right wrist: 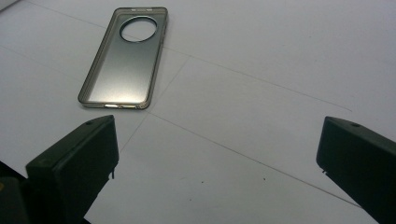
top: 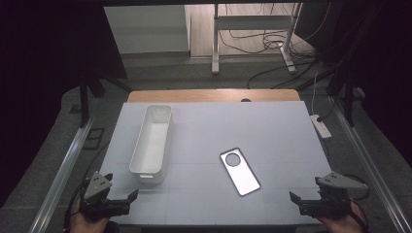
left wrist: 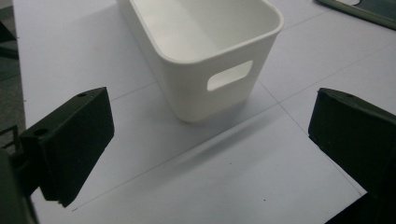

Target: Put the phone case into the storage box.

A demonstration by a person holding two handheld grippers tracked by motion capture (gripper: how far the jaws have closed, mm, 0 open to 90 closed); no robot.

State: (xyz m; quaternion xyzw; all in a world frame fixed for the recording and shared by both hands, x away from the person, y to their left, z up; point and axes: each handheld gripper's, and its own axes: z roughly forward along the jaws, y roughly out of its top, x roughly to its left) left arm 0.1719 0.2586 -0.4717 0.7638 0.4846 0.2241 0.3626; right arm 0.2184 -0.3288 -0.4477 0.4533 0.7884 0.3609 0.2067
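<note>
White bin (top: 151, 144) stands lengthwise toward the table's (top: 272, 126) left edge, the left gripper (top: 116, 190) at the near-left corner, jaws apart and empty; a clear phone case (top: 239, 171) lies right of centre, the right gripper (top: 307, 191) at the near-right corner, likewise spread.

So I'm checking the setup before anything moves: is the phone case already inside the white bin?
No, the phone case lies flat on the table, apart from the empty white bin.
</note>
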